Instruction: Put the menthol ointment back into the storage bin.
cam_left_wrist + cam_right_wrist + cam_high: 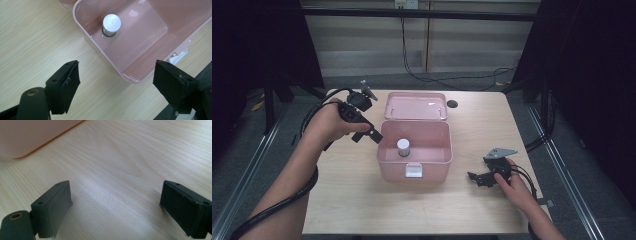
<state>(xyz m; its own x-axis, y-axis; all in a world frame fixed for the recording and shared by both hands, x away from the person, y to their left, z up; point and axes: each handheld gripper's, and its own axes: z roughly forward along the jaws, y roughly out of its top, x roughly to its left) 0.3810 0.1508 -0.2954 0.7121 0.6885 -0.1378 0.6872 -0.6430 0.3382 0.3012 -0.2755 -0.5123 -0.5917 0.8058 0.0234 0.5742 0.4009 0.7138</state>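
Note:
A pink plastic box [414, 167] stands open at the middle of the table, its lid [415, 105] tipped back behind it. Inside stands a small bottle [403, 147] with a white cap and a green band, seen from above as the bottle [111, 25] in the left gripper view. My left gripper [366, 133] hovers open just left of the box's left wall, above the table. My right gripper [475, 178] rests low on the table to the right of the box, open, with bare wood between its jaws. A corner of the box [30, 135] shows in the right gripper view.
A white latch [413, 171] sits on the box's front wall. A small dark disc [452, 104] lies on the table right of the lid. Cables run along the floor behind the table. Dark curtains stand at both sides.

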